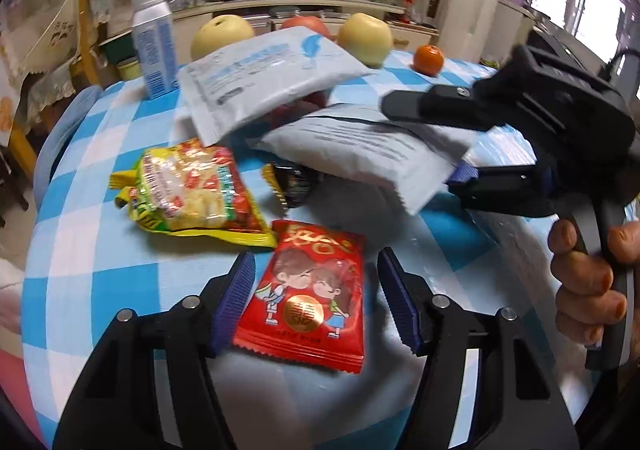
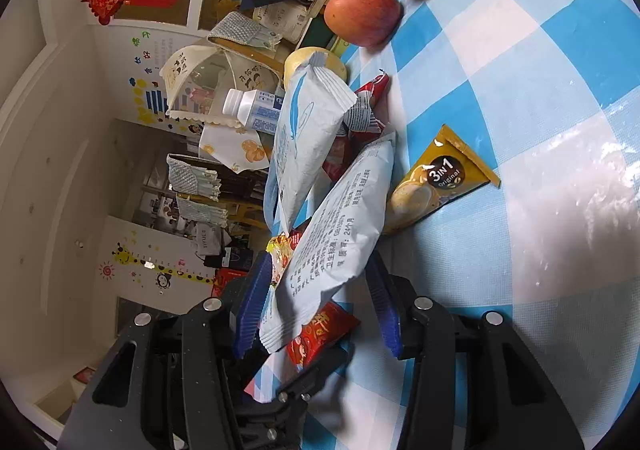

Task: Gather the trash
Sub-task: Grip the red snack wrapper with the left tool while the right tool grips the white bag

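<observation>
Left gripper (image 1: 316,302) stood half-open astride the red packet (image 1: 306,290), pads not yet touching; it needed squaring up. Right gripper (image 2: 316,306) bracketed the white pouch (image 2: 336,234), grip unclear.

Left gripper (image 1: 316,302) jaws apart; right gripper (image 2: 316,306) likewise.

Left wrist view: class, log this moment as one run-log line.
left hand-held gripper: open astride red packet | right hand-held gripper: around white pouch | table: trash remaining

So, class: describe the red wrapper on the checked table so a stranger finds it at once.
On the blue-and-white checked tablecloth, look nearest the left gripper. The red wrapper lies flat between its blue pads. Unlike the yellow snack bag beside it, it shows two cartoon children and a gold seal.
</observation>
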Action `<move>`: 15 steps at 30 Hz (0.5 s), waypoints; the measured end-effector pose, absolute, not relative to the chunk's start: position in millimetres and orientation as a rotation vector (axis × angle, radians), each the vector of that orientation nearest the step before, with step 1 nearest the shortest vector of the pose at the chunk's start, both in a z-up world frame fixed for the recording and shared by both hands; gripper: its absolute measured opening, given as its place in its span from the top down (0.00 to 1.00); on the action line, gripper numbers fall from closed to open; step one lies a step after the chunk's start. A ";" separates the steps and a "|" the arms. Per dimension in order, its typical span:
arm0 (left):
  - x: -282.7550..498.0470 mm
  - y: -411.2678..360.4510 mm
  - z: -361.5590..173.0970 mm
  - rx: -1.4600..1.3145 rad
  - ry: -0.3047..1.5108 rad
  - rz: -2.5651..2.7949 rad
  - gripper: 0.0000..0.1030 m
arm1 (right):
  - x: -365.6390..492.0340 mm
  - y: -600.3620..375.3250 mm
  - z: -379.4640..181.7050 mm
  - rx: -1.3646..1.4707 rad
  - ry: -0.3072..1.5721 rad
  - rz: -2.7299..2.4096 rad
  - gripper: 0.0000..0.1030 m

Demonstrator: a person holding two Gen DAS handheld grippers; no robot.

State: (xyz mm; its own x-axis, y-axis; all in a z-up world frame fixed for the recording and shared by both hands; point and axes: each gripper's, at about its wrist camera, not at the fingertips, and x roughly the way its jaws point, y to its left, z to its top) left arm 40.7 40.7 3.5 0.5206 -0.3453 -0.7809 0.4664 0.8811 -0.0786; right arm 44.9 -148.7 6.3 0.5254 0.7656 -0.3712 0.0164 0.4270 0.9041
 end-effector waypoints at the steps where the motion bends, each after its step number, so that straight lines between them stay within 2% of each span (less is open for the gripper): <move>1: 39.8 39.8 3.5 0.150 0.899 -0.489 0.42 | 45.1 -148.2 5.8 1.035 0.912 0.561 0.51; 5: 39.7 43.1 3.8 0.134 0.898 -0.473 0.50 | 46.8 -146.0 8.0 1.008 0.910 0.584 0.50; 6: 39.7 44.4 4.0 0.123 0.899 -0.468 0.52 | 46.7 -145.4 9.1 0.990 0.907 0.576 0.52; 8: 38.4 44.1 4.0 0.112 0.899 -0.459 0.52 | 46.6 -146.5 11.2 0.961 0.901 0.559 0.64; 15: 36.6 45.6 5.0 0.078 0.905 -0.430 0.57 | 45.0 -160.3 10.8 0.993 0.875 0.533 0.76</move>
